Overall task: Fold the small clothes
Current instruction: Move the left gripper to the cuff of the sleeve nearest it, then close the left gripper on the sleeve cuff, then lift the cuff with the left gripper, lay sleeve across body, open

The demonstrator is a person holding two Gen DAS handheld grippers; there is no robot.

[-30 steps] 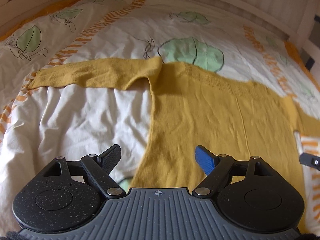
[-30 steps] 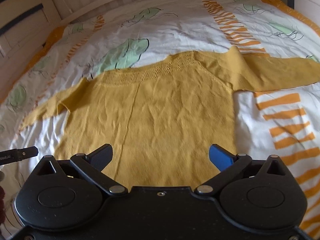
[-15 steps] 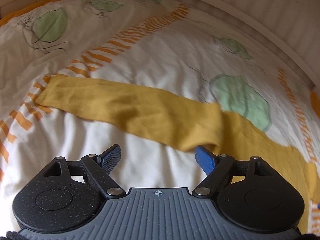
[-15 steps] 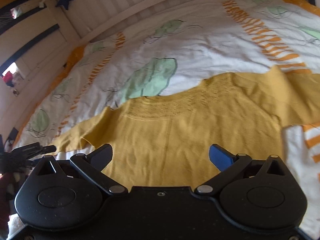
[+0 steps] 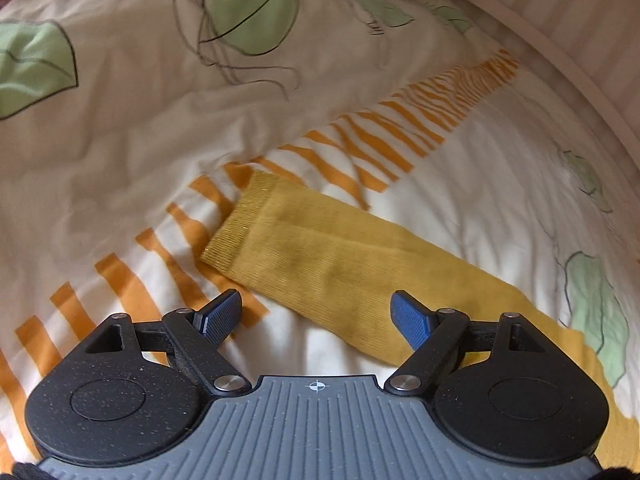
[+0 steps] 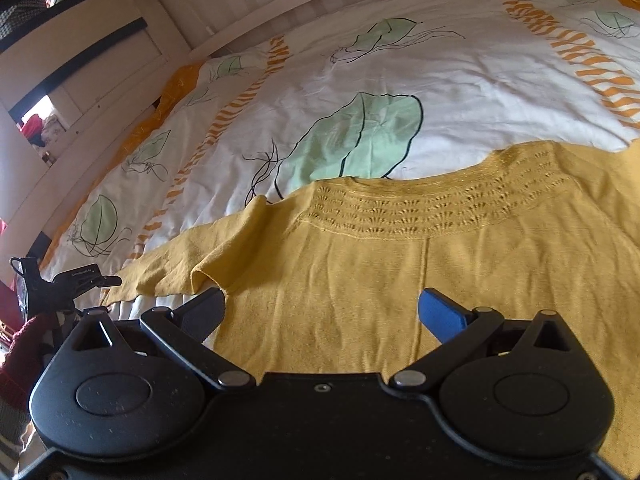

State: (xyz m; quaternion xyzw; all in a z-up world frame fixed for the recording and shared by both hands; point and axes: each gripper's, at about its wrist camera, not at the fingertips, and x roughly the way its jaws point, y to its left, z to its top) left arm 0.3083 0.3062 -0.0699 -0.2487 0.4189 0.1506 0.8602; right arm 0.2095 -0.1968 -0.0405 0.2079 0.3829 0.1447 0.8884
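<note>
The left gripper, jaws spread and empty, has swung out from the mustard sweater's body on the duvet to its sleeve cuff at eleven o'clock, ready for folding inward, while the right gripper hovers released.

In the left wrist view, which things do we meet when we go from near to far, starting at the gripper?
Left gripper, open with nothing between its fingers → yellow sweater sleeve lying flat → its ribbed cuff → orange stripes of the duvet cover → green leaf print → white bed frame rail.
</note>
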